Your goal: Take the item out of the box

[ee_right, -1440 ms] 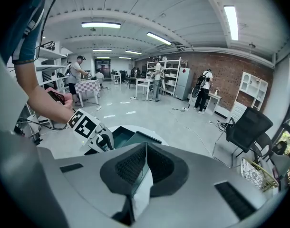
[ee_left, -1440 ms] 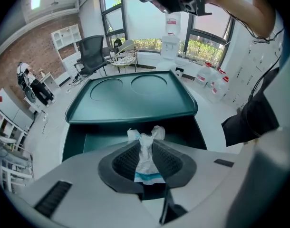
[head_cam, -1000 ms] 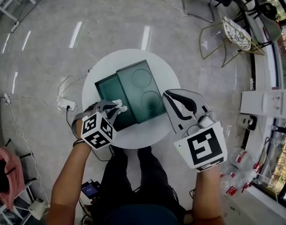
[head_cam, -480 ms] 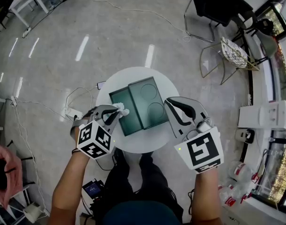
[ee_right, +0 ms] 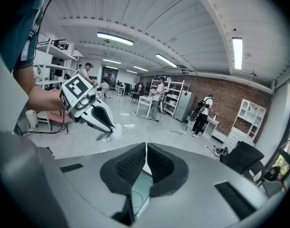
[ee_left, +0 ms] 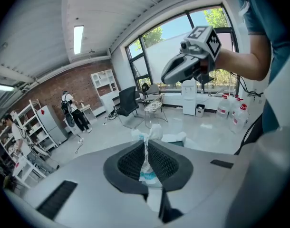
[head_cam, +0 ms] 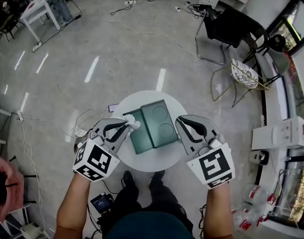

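Observation:
A dark green box (head_cam: 141, 136) lies open on the round white table (head_cam: 164, 161), its lid (head_cam: 162, 122) with two round shapes beside it on the right. My left gripper (head_cam: 128, 125) is shut on a small white plastic-wrapped item (head_cam: 133, 124), held above the box's left edge. In the left gripper view the crinkled packet (ee_left: 146, 152) is pinched between the pads and sticks out past the tips. My right gripper (head_cam: 180, 119) hovers to the right of the lid, shut with nothing in it. The box (ee_right: 138, 193) shows below its jaws in the right gripper view.
Cables and a power strip (head_cam: 78, 132) lie on the floor left of the table. Wire chairs (head_cam: 241, 78) and a black chair (head_cam: 231, 26) stand at the back right. White units and water bottles (head_cam: 251, 195) line the right wall. People (ee_right: 202, 113) stand far off by the shelves.
The left gripper has risen from the open box with the white item in its jaws. The table now looks smaller and farther below. The right gripper has stayed beside the lid.

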Demonstrator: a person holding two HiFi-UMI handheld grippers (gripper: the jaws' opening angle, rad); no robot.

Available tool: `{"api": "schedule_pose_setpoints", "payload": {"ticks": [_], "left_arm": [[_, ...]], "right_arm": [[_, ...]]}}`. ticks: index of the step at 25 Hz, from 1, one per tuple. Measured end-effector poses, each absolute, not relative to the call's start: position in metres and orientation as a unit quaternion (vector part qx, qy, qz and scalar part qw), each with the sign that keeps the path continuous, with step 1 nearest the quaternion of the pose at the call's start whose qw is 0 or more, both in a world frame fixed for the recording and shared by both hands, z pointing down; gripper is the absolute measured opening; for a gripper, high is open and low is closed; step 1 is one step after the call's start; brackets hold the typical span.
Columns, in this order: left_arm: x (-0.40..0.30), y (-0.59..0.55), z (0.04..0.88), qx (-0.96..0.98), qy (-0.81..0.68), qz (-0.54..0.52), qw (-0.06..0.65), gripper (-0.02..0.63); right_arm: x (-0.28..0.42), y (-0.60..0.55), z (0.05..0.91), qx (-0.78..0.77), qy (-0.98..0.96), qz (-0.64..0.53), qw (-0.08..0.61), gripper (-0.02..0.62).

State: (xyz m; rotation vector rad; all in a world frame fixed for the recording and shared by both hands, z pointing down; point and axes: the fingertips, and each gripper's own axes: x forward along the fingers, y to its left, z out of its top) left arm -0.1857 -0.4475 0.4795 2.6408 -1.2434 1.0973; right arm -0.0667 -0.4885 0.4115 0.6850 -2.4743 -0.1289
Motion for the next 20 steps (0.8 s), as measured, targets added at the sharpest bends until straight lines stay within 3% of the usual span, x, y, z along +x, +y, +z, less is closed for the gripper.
{"api": "schedule_pose_setpoints", "payload": {"ticks": [20], "left_arm": [[-0.165, -0.372, 0.274, 0.873, -0.431, 0.222, -0.055, 0.035]], "right_arm": [[-0.055, -0.412, 0.27, 0.259, -0.94, -0.079, 0.207, 0.038]]}}
